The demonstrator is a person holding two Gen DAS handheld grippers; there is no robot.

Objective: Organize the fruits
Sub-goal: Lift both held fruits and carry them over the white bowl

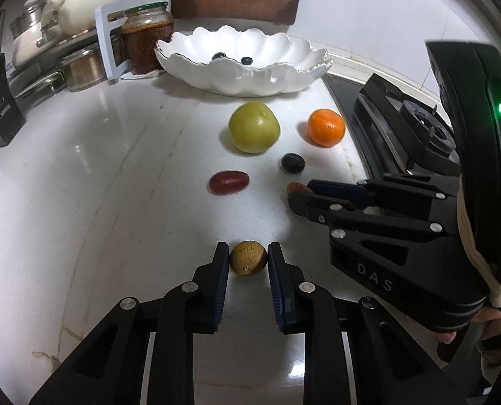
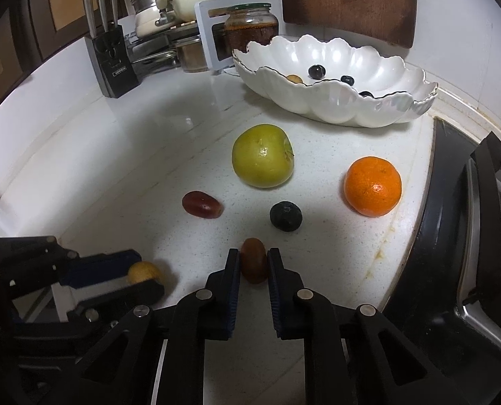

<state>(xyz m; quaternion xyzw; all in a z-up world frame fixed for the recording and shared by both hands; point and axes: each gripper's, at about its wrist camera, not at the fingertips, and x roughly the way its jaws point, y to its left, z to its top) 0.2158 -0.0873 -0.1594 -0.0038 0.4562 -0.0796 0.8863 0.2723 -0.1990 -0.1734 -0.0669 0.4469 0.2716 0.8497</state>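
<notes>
Left wrist view shows my left claw clamped on a small round tan-brown fruit with a rough skin, both blue pads touching its sides as it sits on the white speckled stone desk. To its right, my right claw reaches in sideways; only an orange-brown tip of what it holds peeks past the fingers here. Right wrist view makes that plain: my right claw is closed on a small oval reddish-brown fruit, pads pressed on both flanks. At that view's lower left my left claw appears blurred, with the round fruit showing yellowish between its fingers.

Loose on the desk ahead lie a large yellow-green round fruit, a bright orange mandarin, a dark blue-black berry and a dark red oval grape, all apart from one another. Behind them stands a white scalloped porcelain bowl with a thin dark rim. Its near wall hides most of its contents: I make out several dark berries and part of one pale round fruit, no more. A black gas hob is cut off at the right edge. At the back, a glass jar of reddish-brown preserve and a black knife block stand near the wall.
</notes>
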